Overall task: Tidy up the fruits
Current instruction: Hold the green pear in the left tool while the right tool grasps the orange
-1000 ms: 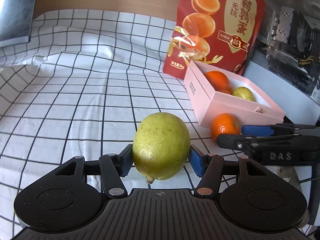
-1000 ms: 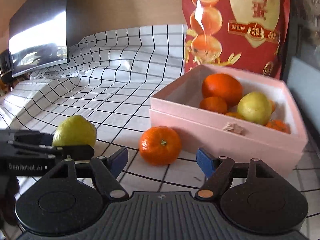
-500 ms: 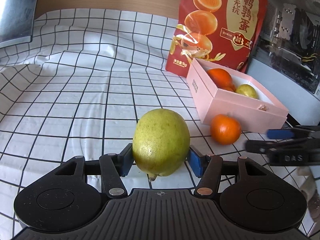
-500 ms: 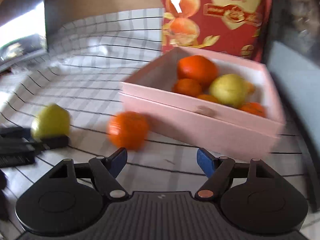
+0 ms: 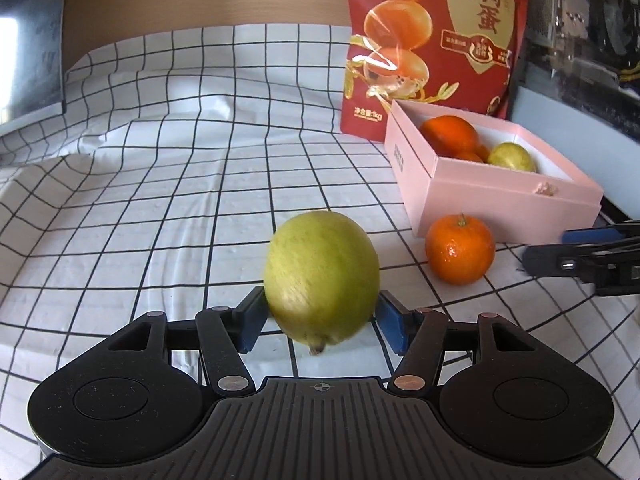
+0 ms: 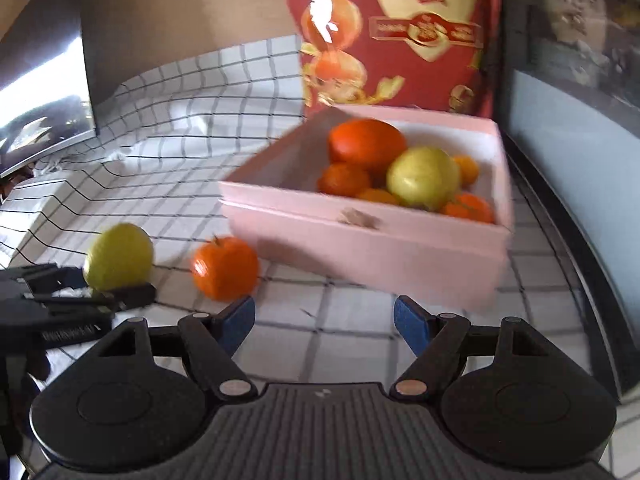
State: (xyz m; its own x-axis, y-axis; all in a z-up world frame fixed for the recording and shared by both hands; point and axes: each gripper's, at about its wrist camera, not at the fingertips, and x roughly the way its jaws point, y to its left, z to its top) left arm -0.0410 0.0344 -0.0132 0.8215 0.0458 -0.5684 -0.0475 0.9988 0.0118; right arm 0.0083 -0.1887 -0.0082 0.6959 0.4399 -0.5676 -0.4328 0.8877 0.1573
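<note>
Closest to the left wrist camera, the left claw (image 5: 320, 320) pinches a green-yellow pear (image 5: 322, 276) between its blue pads, with the fruit bulging well past the pad tips and its stem end pointing down toward the checked cloth (image 5: 160, 200) on the worktop. The right claw (image 6: 324, 320) stands spread with nothing between its fingers, aimed at bare cloth in front of the pink box (image 6: 360, 248). A little farther on, a loose tangerine (image 5: 460, 250) sits on the cloth just beside the box's near wall. The box already holds several oranges and another pear (image 6: 424, 178), heaped close to its rim, and a red snack bag (image 5: 432, 40) stands behind it. The likely trouble is the grip: the pads seem to hold only the rear of a round, smooth fruit, so a quick swing toward the box could let it squirt forward and roll. Dropping it onto the crowded pile could also bounce fruit out, and the two claws work close enough to collide.
</note>
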